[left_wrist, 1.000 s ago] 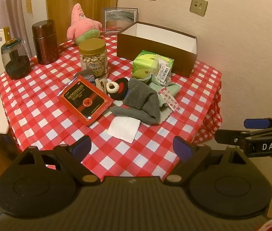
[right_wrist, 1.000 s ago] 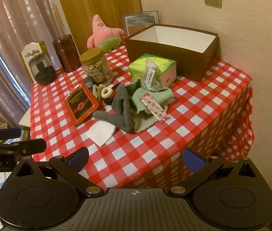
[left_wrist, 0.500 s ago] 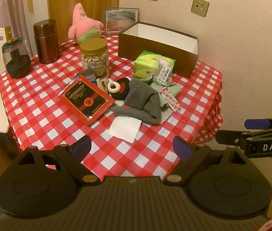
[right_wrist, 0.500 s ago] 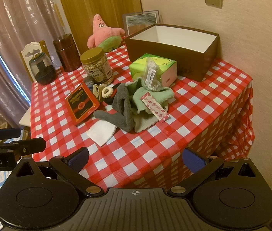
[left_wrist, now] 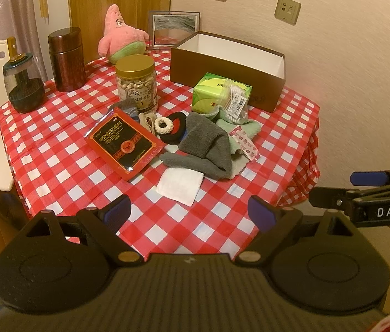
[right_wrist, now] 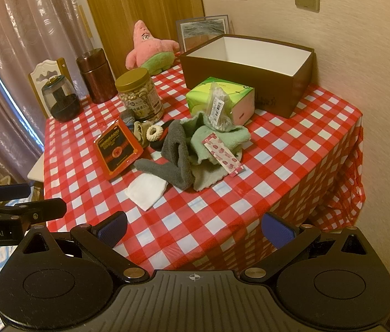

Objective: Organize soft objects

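Nothing on the table [left_wrist: 56,166] has moved; we hold both grippers, left [left_wrist: 189,211] and right [right_wrist: 195,229], wide and empty. Grabbing the grey cloth [left_wrist: 208,149] could drag the plaster strip [left_wrist: 246,144] along.

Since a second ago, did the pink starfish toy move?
No. In both wrist views the pink starfish toy sits by the picture frame, behind the nut jar; only the camera drifted a little.

Left gripper [left_wrist: 189,211] hovering wide open before checkered table [left_wrist: 56,149]; grey towel [left_wrist: 206,145] lying beside white cloth [left_wrist: 179,185].
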